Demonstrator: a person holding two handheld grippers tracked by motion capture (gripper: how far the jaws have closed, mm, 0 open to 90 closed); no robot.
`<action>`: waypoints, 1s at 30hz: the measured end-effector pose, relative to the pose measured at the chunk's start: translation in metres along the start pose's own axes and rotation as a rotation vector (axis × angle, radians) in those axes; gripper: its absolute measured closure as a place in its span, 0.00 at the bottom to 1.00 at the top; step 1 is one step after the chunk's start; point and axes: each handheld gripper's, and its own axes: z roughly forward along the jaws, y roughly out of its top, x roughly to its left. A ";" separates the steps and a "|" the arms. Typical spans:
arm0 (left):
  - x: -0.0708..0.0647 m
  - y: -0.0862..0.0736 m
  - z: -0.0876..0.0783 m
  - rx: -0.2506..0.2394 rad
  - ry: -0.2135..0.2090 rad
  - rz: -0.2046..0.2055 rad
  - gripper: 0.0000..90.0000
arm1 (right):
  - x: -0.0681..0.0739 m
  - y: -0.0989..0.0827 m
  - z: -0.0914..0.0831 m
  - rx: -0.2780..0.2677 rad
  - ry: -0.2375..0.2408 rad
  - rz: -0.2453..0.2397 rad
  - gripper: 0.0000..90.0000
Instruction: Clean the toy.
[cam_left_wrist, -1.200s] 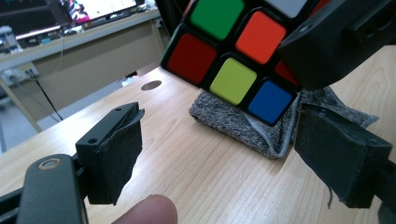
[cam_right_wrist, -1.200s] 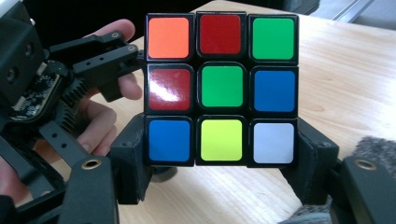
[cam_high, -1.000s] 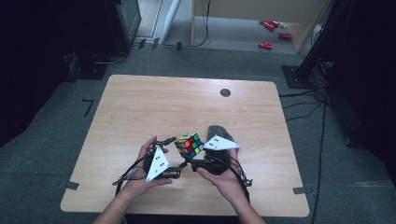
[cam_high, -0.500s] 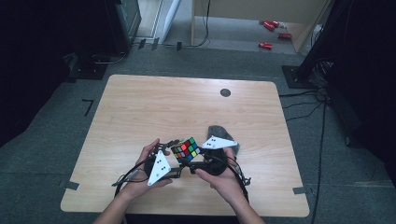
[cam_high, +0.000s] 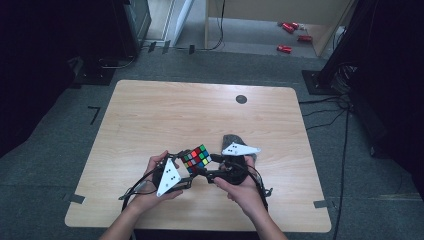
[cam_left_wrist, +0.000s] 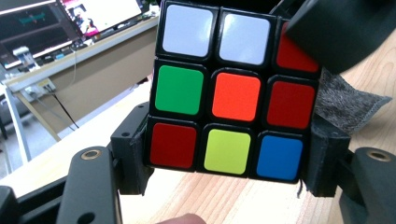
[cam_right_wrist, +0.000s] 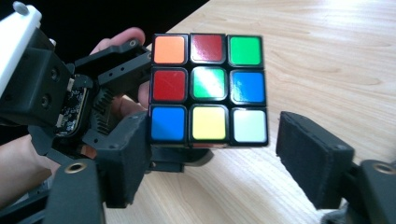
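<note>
- I have the puzzle cube (cam_high: 196, 158) held up off the desk (cam_high: 150, 115), over the middle of its near half and short of the near edge, between my two grippers.
- My left gripper (cam_left_wrist: 226, 163) has just been closing; in the left gripper view its two black pads now press on the cube's bottom layer from either side, so it has hold of the cube.
- In that view the face toward me reads white, white, red across the top, green, orange, red in the middle, and red, yellow, blue below.
- My right gripper (cam_right_wrist: 210, 154) has just been opening. In the right gripper view one pad sits against the cube's lower corner and the other stands clear of it, with bare desk showing in the gap, so its jaws are parted and grip nothing.
- A grey cloth (cam_high: 235, 140) lies on the desk just beyond my right hand (cam_high: 245, 187), near the cube.
- My left hand (cam_high: 152, 192) sits close to the near edge.
</note>
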 end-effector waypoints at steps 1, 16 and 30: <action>0.001 0.000 0.000 0.006 -0.003 -0.016 0.37 | -0.001 0.001 -0.002 -0.003 0.001 0.001 0.28; 0.032 -0.005 -0.004 0.088 -0.104 -0.286 0.37 | -0.037 -0.006 -0.012 -0.023 -0.266 -0.152 0.28; 0.032 -0.001 -0.008 0.107 -0.137 -0.325 0.38 | -0.078 -0.031 0.002 0.070 -0.449 -0.121 0.36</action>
